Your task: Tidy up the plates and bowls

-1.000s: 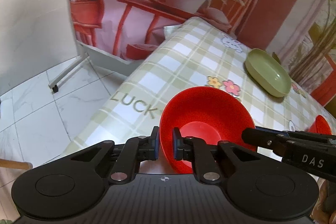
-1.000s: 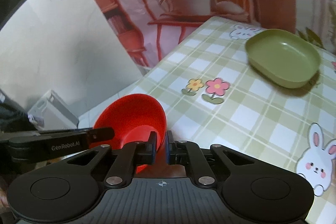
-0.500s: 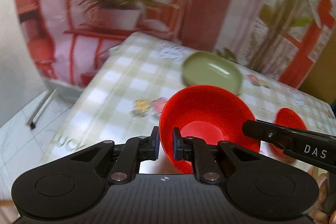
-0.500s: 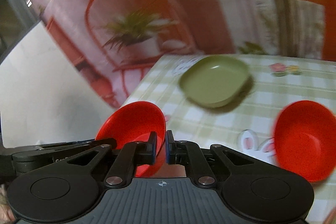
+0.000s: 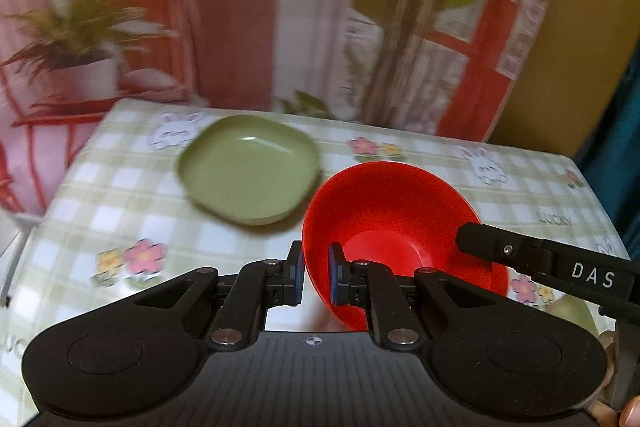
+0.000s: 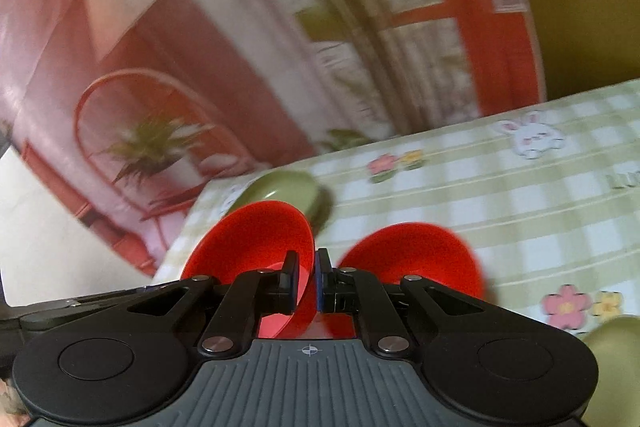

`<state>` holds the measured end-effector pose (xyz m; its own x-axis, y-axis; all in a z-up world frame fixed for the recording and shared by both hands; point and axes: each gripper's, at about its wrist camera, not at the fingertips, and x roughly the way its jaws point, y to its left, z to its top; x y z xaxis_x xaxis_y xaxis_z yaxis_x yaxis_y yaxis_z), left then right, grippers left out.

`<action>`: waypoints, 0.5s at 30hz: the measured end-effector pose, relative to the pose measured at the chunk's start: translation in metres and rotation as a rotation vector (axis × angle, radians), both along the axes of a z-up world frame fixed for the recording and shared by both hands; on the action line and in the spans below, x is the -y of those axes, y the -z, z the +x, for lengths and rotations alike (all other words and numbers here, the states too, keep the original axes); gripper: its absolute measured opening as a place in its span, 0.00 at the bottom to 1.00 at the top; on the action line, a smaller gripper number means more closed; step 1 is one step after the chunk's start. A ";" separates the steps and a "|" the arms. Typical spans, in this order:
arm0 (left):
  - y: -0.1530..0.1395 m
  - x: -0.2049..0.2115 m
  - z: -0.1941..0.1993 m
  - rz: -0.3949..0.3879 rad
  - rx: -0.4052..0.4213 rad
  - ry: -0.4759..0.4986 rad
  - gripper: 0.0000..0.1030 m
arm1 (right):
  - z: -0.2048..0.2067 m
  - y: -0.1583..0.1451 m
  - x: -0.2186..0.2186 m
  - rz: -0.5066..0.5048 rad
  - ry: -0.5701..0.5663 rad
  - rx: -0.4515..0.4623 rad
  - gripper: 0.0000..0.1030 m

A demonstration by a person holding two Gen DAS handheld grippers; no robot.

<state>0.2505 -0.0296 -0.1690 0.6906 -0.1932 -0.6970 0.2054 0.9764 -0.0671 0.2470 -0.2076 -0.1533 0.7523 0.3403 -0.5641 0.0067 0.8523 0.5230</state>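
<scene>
Two red bowls: held bowl (image 6: 256, 239), second bowl (image 6: 416, 255); green plate (image 5: 250, 173).

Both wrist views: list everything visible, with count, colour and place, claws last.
Held bowl: one, red, rim pinched by both claws, above the table.
Second bowl: one, red, on the table, right of the held one.
Plate: one, green, far left part of the table.
Green dish: one, partly seen, near right edge.
Table: one, green-checked cloth with rabbits and flowers.
Backdrop: one, printed red chair and plants.
Left claw: black, shut on the bowl's left rim.
Right claw: black, shut on its right rim.
</scene>
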 end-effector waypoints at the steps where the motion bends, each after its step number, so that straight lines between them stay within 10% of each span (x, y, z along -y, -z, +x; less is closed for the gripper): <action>1: 0.001 0.007 0.002 0.002 0.000 0.014 0.13 | -0.001 0.002 0.007 0.001 0.015 -0.004 0.07; 15: 0.032 0.063 0.024 0.032 -0.039 0.110 0.13 | -0.006 0.028 0.054 0.003 0.119 -0.045 0.08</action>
